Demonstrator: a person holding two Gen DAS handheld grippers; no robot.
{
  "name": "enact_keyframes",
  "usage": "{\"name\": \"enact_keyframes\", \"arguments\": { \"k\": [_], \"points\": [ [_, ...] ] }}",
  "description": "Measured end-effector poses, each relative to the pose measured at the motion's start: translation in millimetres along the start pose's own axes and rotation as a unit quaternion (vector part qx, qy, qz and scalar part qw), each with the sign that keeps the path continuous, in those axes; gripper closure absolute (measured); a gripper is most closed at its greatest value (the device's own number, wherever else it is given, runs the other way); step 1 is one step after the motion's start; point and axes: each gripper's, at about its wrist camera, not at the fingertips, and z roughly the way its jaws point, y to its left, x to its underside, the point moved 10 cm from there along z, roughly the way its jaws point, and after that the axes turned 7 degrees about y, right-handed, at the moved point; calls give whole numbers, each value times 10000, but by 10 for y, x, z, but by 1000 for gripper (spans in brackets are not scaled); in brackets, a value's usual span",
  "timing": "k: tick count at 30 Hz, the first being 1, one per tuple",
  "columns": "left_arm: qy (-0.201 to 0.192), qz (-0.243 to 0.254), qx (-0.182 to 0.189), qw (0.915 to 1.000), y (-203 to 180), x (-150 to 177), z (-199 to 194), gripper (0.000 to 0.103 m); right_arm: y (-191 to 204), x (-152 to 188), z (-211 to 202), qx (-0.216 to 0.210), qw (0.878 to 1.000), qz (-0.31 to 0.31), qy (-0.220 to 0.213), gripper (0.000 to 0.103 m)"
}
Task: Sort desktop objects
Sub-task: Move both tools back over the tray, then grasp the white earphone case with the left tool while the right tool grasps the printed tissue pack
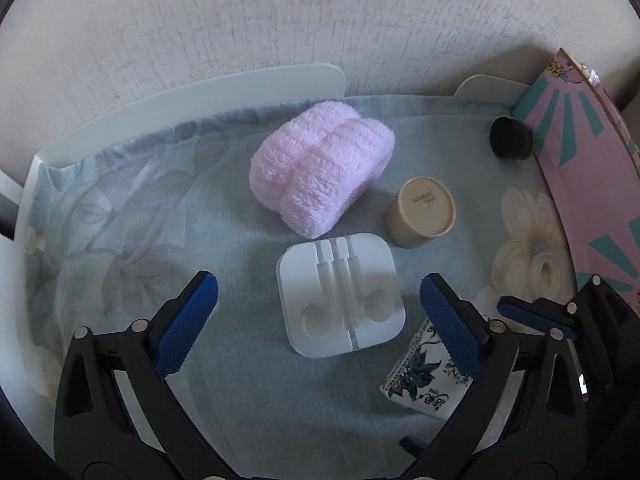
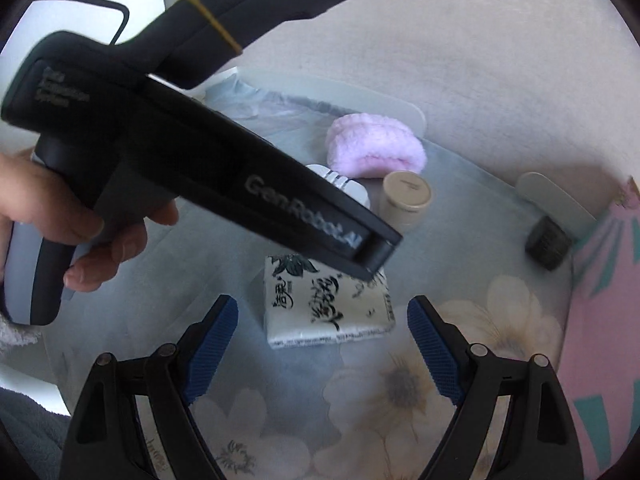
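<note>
Jaws on both my grippers stood released, nothing between them: my left gripper (image 1: 319, 322) hung over the white earphone tray (image 1: 341, 293), my right gripper (image 2: 323, 346) over the printed tissue pack (image 2: 326, 304) beside it on the cloth-covered surface (image 1: 240, 360). To do it well, I judged, each should straddle its item squarely before closing, clear of the pink towel (image 1: 320, 174) and beige cup (image 1: 421, 211)

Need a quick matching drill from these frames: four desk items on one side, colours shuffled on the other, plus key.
Items:
1. fluffy towel
2. round jar
3. earphone case
4. small cap

Colours:
A. black
B. white
C. pink
D. beige

Pairs: 1-C, 2-D, 3-B, 4-A
</note>
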Motion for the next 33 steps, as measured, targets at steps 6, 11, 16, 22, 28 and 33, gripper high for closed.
{"name": "enact_keyframes", "arguments": {
  "k": [6, 11, 16, 22, 28, 33],
  "points": [
    [-47, 70, -52, 10000, -12, 59, -3, 37, 34, -41, 27, -95, 9995, -308, -60, 36],
    [-68, -3, -103, 9999, 55, 99, -36, 44, 6, -60, 46, -77, 9992, -404, -1, 46],
    [-146, -111, -102, 9998, 113, 136, -149, 44, -2, -79, 17, -25, 9989, -463, -1, 46],
    [-190, -185, -120, 9996, 142, 189, -433, 44, -30, -110, -128, 28, 9995, -309, 100, 46],
    [-251, -209, 7, 9995, 223, 155, -868, 44, -176, -223, -445, 121, 9998, 136, 109, 46],
    [-487, -53, 36, 9988, 122, -60, -1228, 44, -439, -378, -724, 215, 9975, 667, 44, 46]
  ]
}}
